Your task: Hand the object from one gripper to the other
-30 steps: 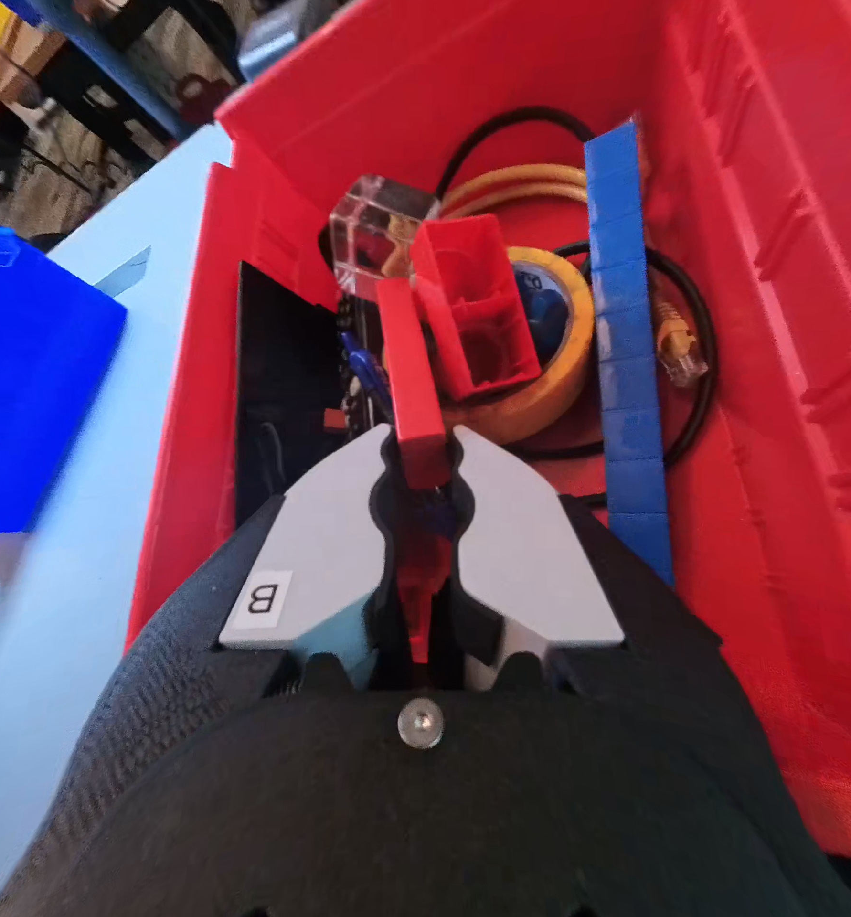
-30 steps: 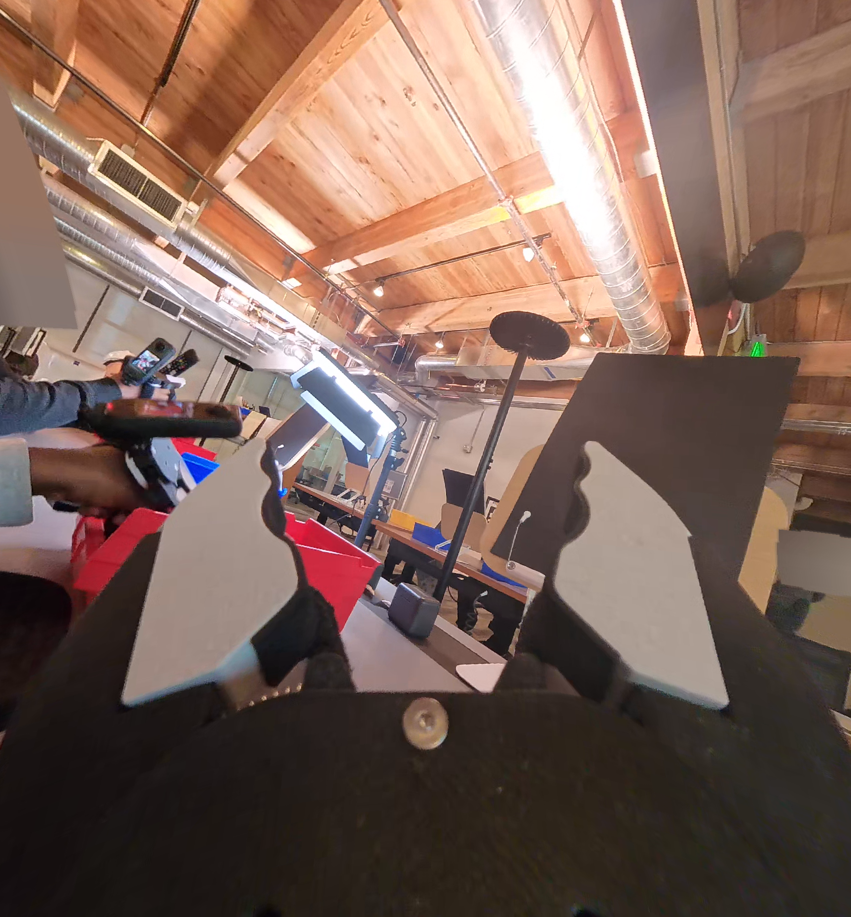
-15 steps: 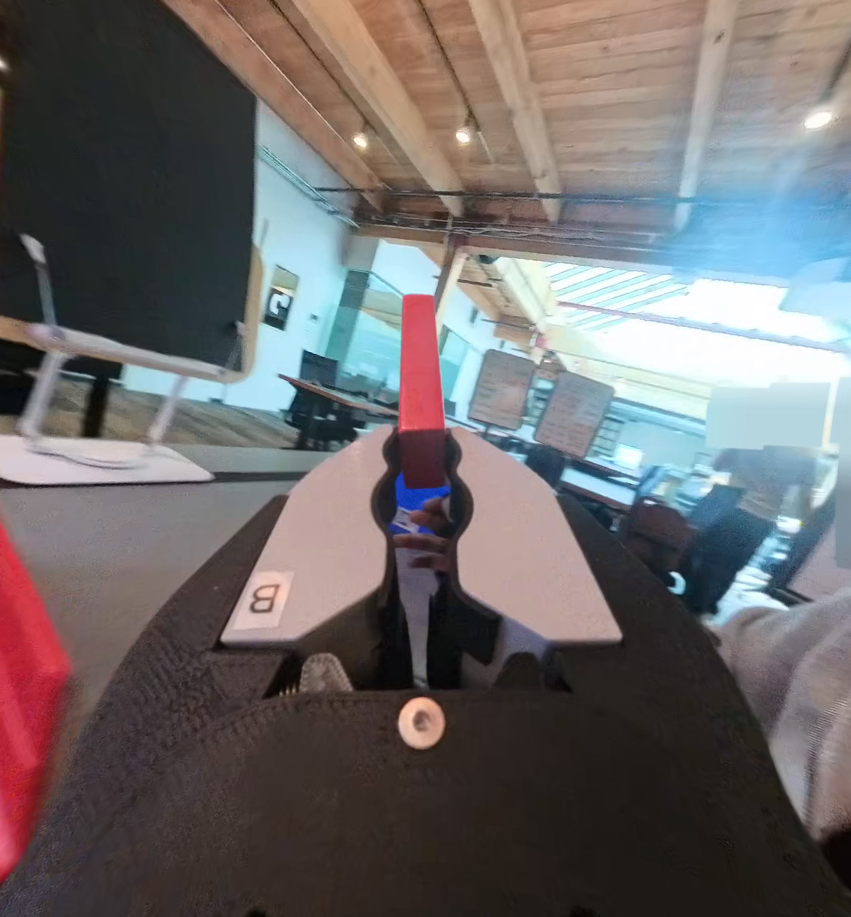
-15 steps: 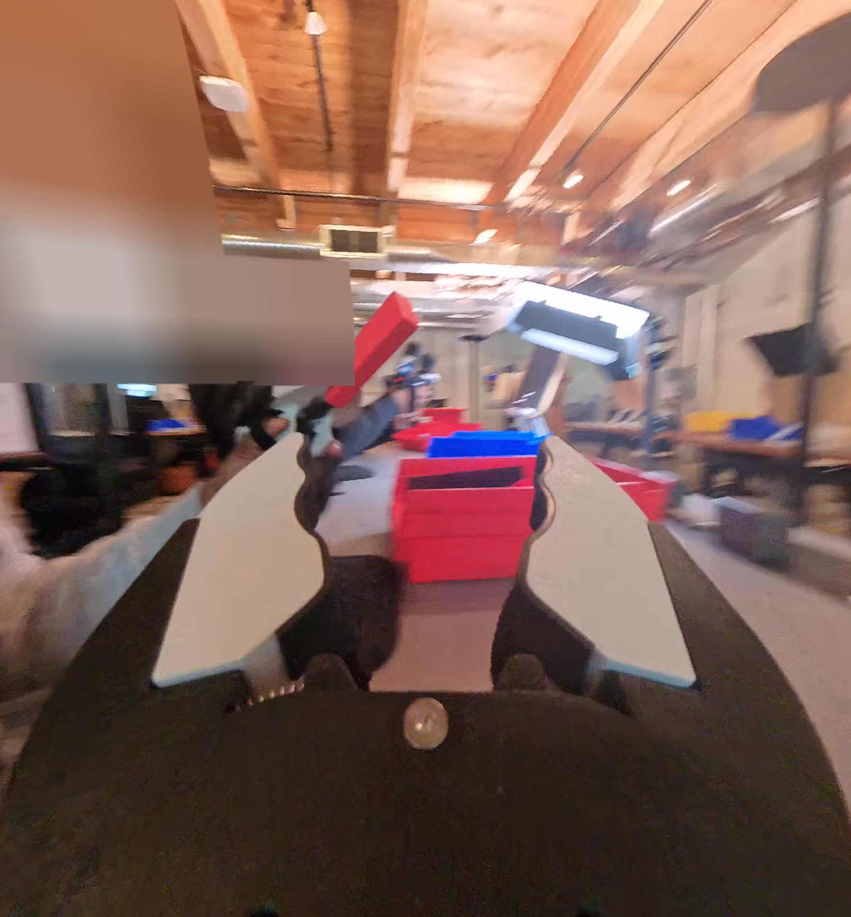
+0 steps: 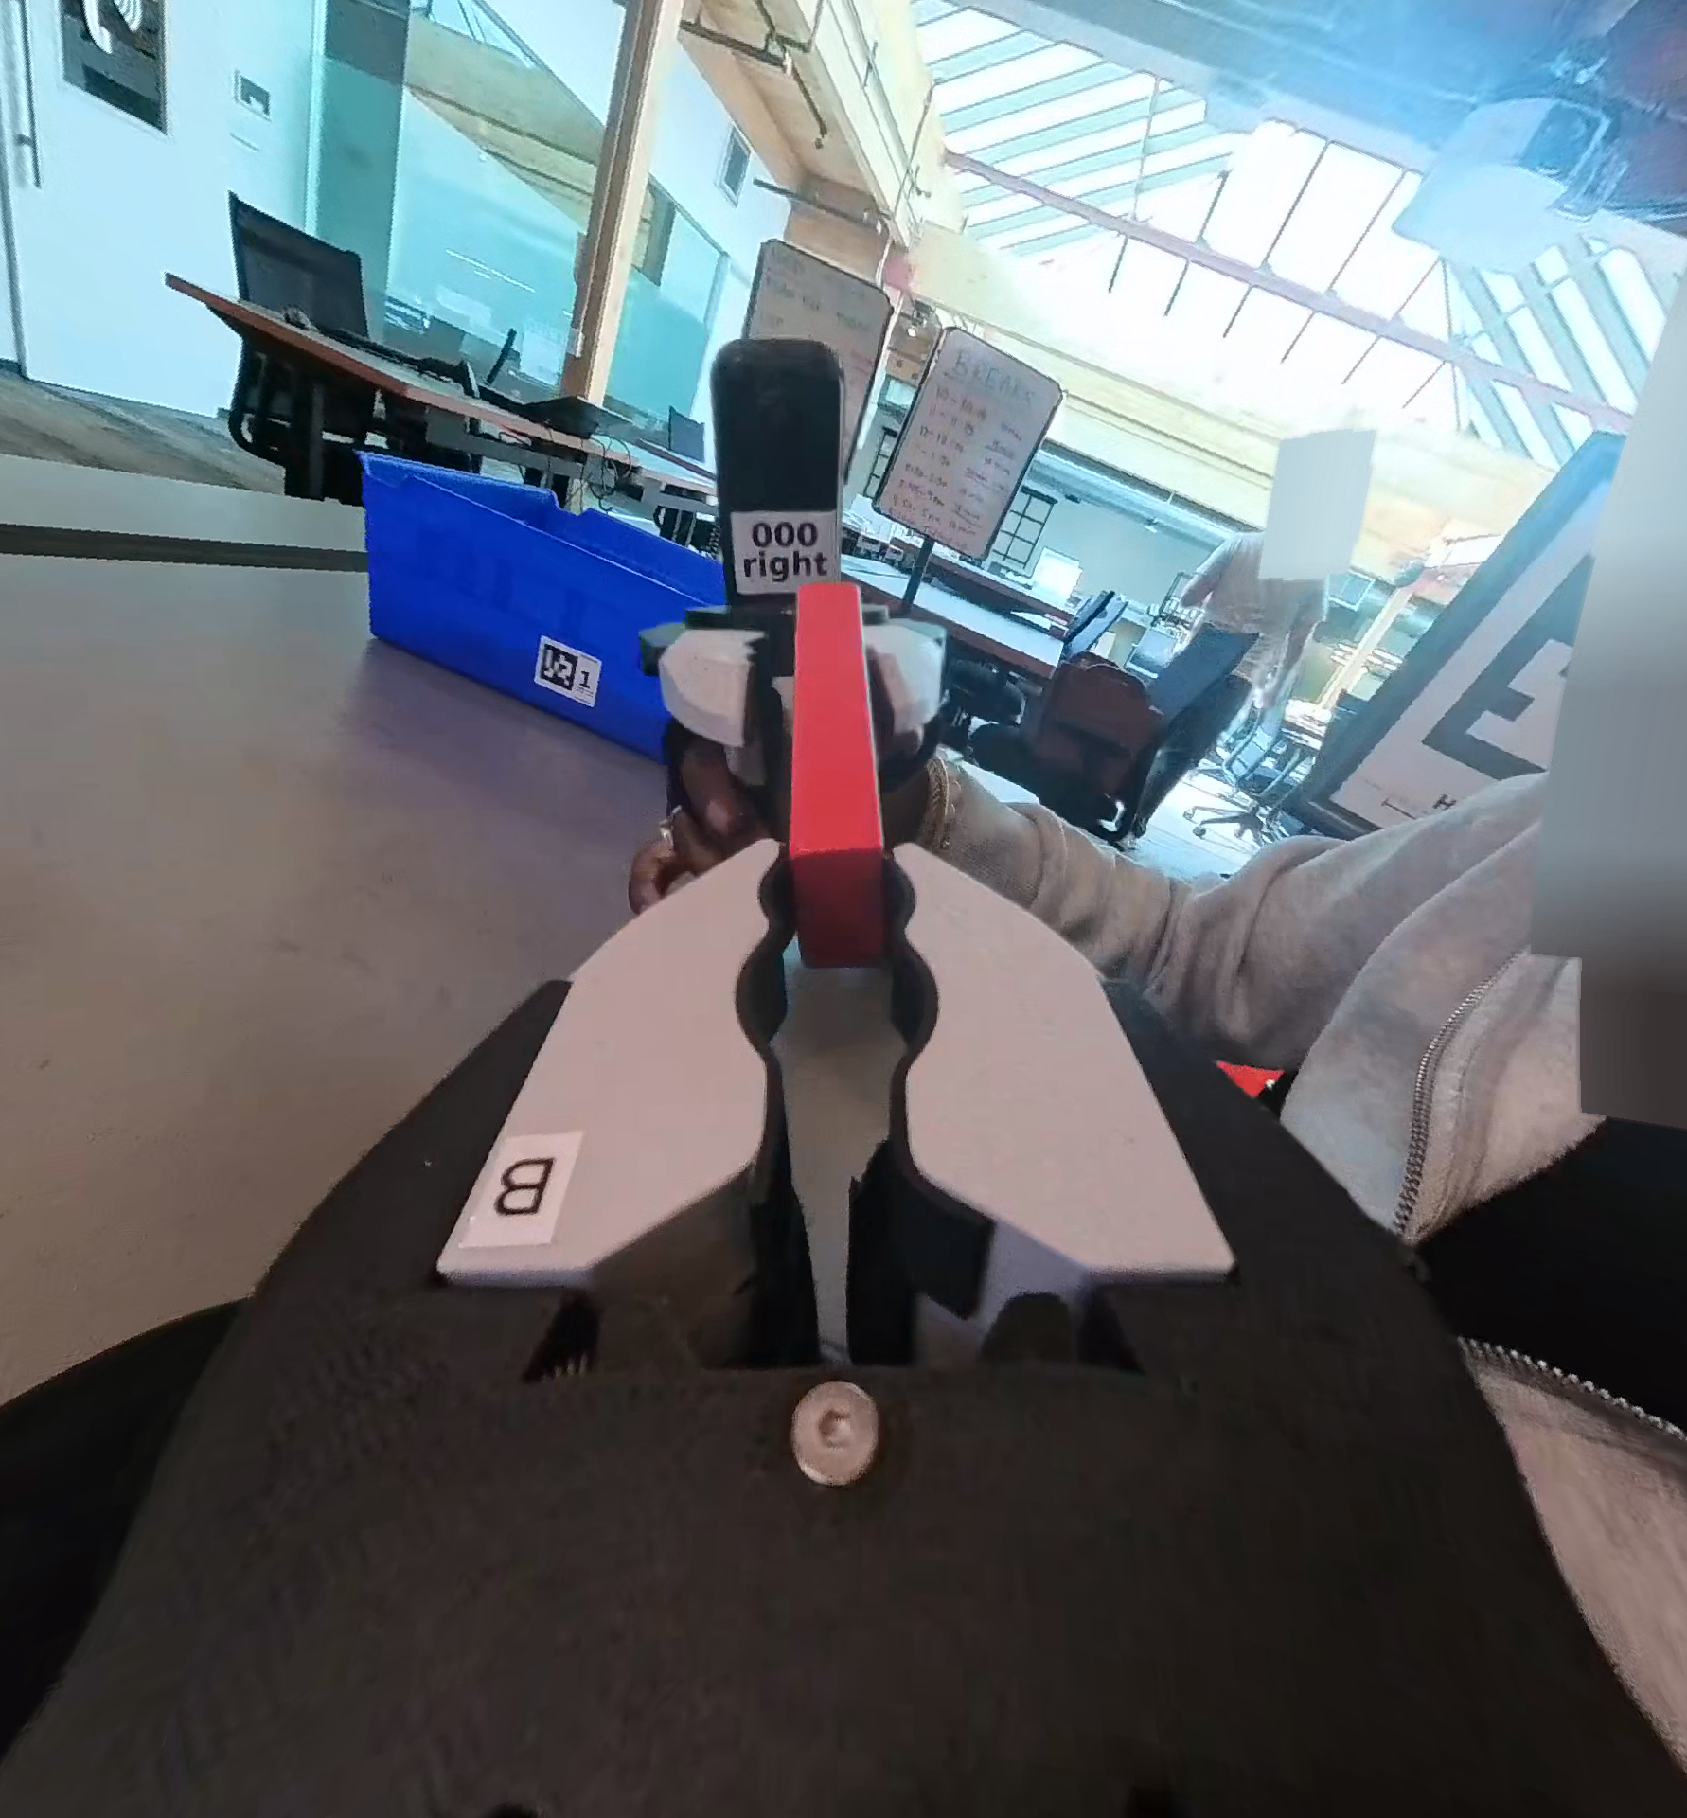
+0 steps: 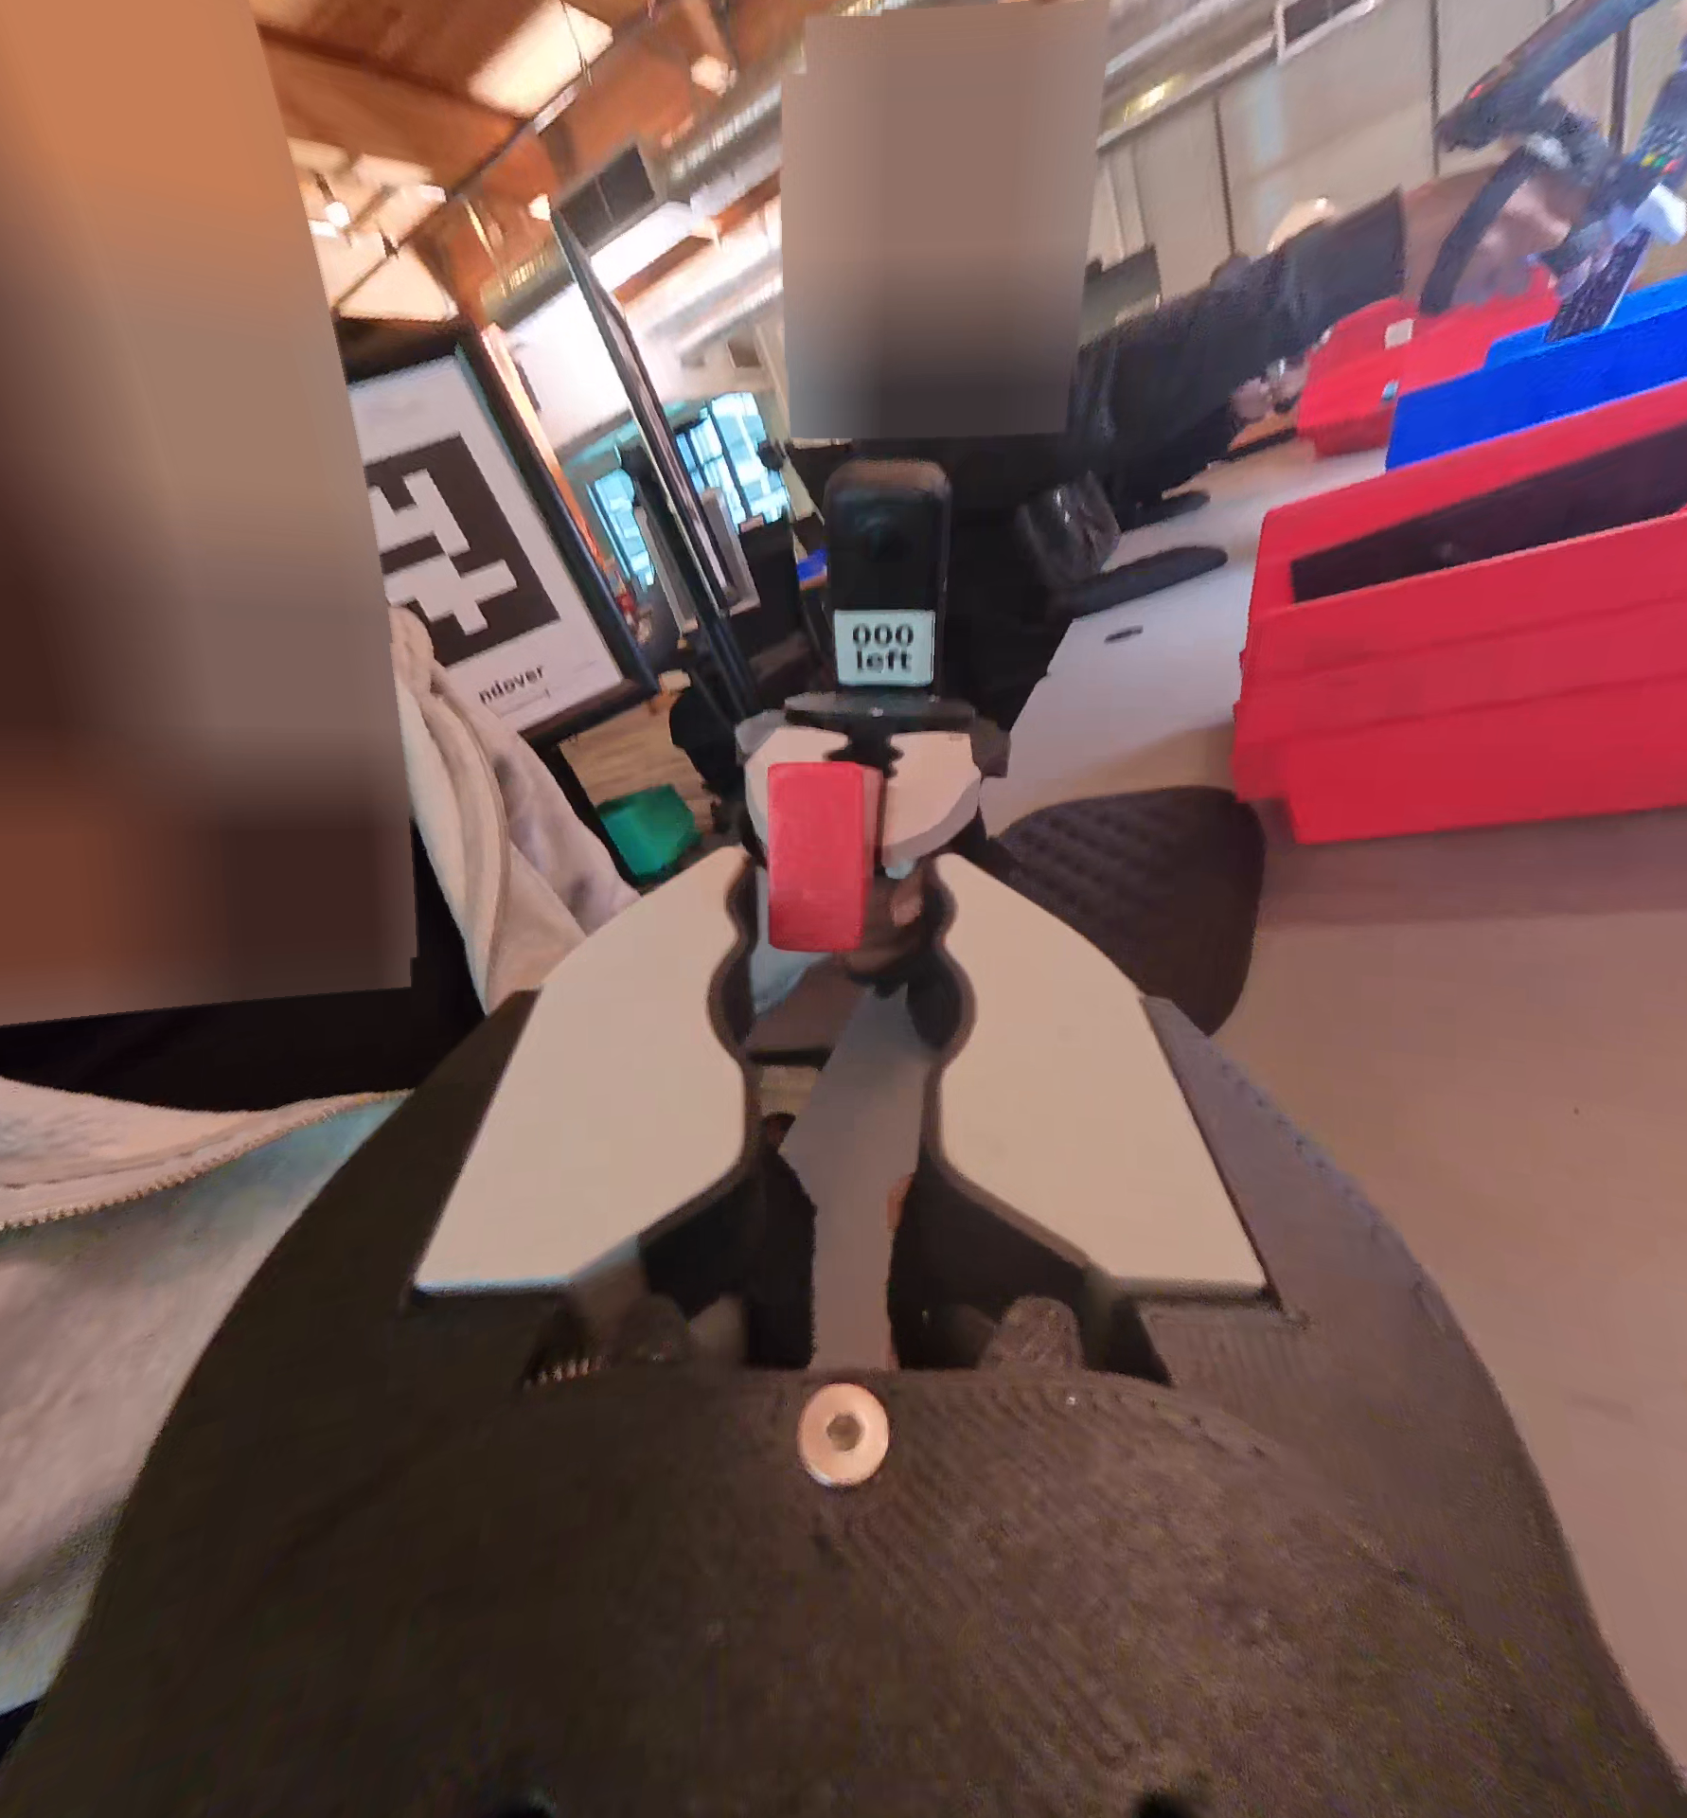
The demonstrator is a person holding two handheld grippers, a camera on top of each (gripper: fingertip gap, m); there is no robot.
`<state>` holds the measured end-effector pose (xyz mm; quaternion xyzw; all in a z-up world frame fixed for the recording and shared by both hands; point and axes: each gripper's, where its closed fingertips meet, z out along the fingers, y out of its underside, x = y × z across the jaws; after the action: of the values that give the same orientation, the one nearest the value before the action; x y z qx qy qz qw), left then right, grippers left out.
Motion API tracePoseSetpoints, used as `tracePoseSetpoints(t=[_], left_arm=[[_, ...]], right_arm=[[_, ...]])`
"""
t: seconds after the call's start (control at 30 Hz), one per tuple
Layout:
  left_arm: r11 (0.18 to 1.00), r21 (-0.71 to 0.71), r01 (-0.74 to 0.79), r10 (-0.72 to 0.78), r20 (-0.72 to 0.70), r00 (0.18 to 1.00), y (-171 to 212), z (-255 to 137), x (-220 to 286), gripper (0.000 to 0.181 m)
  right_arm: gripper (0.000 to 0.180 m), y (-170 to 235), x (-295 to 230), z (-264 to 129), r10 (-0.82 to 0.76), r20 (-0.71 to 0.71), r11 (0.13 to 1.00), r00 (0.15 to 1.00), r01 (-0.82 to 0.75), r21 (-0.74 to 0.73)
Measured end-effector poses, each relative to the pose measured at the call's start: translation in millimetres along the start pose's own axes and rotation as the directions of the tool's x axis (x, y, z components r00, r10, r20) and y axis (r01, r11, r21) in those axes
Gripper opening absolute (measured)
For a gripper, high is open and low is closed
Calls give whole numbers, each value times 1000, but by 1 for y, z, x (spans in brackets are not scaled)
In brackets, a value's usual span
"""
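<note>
A blue bin (image 5: 515,580) and a red bin (image 6: 1508,679) stand on the counter (image 5: 230,836), contents hidden. The left tongs (image 5: 835,920) clench the red bar's (image 5: 832,787) near end; the right tongs (image 6: 844,920) stand released around its far end.

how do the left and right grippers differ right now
1. The left gripper's fingers are closed on one end of the red block. The right gripper's fingers stand wide apart.
2. The left gripper carries the block. The right gripper grips nothing, and the block's other end only sits between its fingers.

Shared: grey fingers on black bodies, pointed at each other.
</note>
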<state>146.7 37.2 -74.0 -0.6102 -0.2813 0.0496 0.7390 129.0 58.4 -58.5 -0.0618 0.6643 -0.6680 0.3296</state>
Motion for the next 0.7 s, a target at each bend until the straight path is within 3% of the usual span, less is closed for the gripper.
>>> tracePoseSetpoints(t=[0.07, 0.13, 0.17, 0.27, 0.3, 0.4, 0.5, 0.57, 0.63, 0.7], left_arm=[[1000, -26, -10, 10, 5, 1000, 3, -2, -2, 16], [998, -47, -48, 48, 3, 999, 4, -4, -1, 16], [995, -39, -91, 92, 10, 996, 2, -5, -1, 24], [949, -17, -314, 313, 140, 939, -9, -6, -5, 78], [909, -36, -416, 416, 183, 891, -10, -7, -5, 82], [717, -238, -655, 696, 297, 654, -4, -9, -17, 80], [548, -387, -741, 836, 283, 471, 5, -6, -23, 66], [519, -377, -767, 852, 297, 431, 2, -4, -20, 48], [552, -345, -759, 832, 292, 472, 3, -2, -16, 34], [573, -370, -731, 819, 275, 503, 8, -3, -19, 34]], right_arm=[[17, 7, -1, 3, -27, -6, 999, 1000, 27, -46], [16, 11, 0, 4, -56, -23, 996, 998, 54, -76], [16, 11, 0, 4, -42, -23, 996, 999, 40, -80], [16, 11, 8, 5, 145, -23, 989, 989, -146, -39], [16, 12, 12, 4, 234, -17, 972, 972, -235, -16], [16, 14, 22, 2, 421, 21, 906, 907, -421, 26], [16, 14, 21, 2, 484, 58, 873, 873, -486, 26], [16, 16, 19, 3, 490, 57, 871, 870, -491, 14], [16, 17, 19, 4, 486, 49, 873, 872, -487, 5], [16, 19, 20, 4, 491, 33, 871, 870, -491, -2]])
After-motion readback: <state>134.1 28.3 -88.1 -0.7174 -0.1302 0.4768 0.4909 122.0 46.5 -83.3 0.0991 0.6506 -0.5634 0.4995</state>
